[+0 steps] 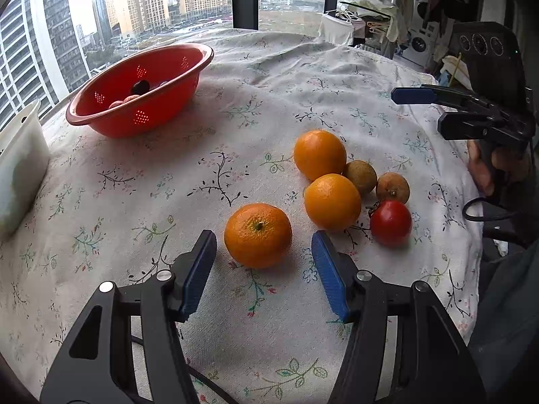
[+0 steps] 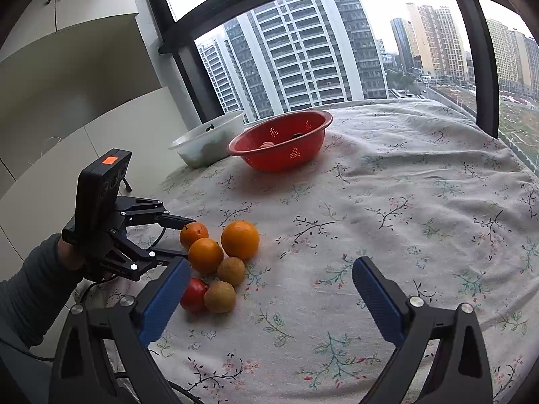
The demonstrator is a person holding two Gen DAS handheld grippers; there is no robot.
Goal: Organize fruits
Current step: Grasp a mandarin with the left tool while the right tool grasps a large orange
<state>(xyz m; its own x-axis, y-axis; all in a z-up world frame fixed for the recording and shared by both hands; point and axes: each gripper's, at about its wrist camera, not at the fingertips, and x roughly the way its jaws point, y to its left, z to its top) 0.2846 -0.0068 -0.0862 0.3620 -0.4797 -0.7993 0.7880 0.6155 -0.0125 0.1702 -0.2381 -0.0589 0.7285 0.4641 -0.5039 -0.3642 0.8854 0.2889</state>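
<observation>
Blue pads of my left tongs stand spread wide, with a stemmed orange sitting between their tips, touching neither pad. Under everything lies a white cloth with printed sprigs, rumpled toward the far edge, and beyond it a dark-framed window looks onto tall apartment blocks. Just past that orange and to the right, the other fruit huddles together: two smooth oranges, two small brown fruits and a red tomato. Farther off to the left rests a red colander; a few small fruits lie in it, mostly hidden by its wall, and I cannot say what they are. A white bowl beside it is cut off by the frame. My right tongs are also spread open and empty, hovering over bare cloth, with the fruit cluster near the left pad, which covers part of the tomato from that side.
</observation>
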